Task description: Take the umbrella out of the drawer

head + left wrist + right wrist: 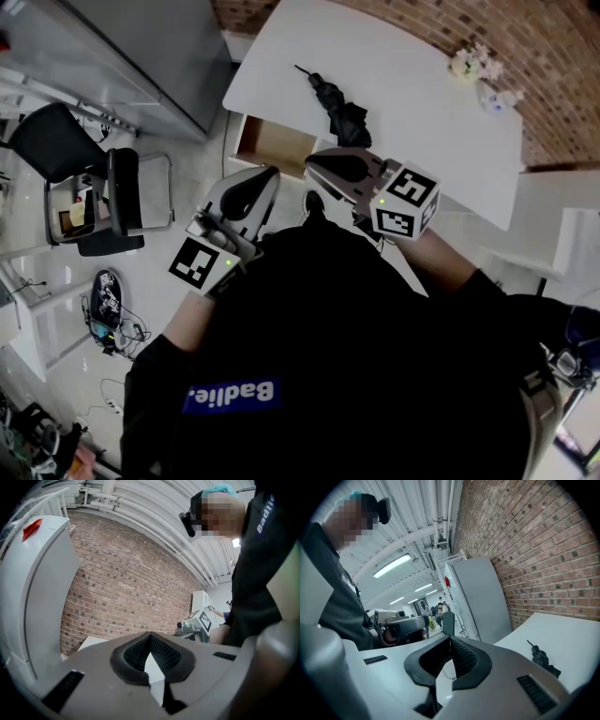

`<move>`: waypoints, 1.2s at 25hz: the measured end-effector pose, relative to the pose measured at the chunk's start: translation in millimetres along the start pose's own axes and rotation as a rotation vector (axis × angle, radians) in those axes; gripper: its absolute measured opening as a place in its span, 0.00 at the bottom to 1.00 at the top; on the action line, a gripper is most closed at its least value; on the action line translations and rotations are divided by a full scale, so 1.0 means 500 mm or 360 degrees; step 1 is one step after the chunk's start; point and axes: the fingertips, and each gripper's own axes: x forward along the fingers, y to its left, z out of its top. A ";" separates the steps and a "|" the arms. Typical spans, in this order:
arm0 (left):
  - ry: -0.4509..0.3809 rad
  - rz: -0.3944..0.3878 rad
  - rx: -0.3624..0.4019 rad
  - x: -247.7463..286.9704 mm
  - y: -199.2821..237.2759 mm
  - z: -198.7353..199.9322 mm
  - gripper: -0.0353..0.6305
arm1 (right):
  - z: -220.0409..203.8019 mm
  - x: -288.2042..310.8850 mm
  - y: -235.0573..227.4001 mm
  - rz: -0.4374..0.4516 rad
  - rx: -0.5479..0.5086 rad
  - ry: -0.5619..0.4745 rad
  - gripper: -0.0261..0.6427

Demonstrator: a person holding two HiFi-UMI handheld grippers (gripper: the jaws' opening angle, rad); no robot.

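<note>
On the white table (412, 94), at twelve o'clock from the tongs, the folded black umbrella (342, 114) is seen lying flat, already out of the drawer (277, 145), which is left pulled open at eleven o'clock. Both tongs are held back near the body, the job judged done: the left gripper (274, 171) and the right gripper (309, 158) are each pressed together on nothing. Flowers (472, 64) are set at one o'clock and an office chair (66, 141) at nine; no obstacle is seen near the drawer.

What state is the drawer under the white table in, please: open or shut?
Open: in the head view the drawer juts out from under the table, its bare wooden inside showing.
</note>
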 end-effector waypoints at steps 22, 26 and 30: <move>0.0005 -0.0017 -0.0006 -0.037 0.008 0.003 0.05 | 0.043 0.038 0.076 0.0142 -0.0071 -0.0131 0.08; -0.0004 -0.0019 -0.0008 -0.039 0.010 0.003 0.05 | 0.048 0.044 0.075 0.0141 -0.0066 -0.0143 0.08; 0.0002 -0.0024 -0.0003 -0.038 0.009 0.003 0.05 | 0.050 0.046 0.075 0.0144 -0.0065 -0.0138 0.08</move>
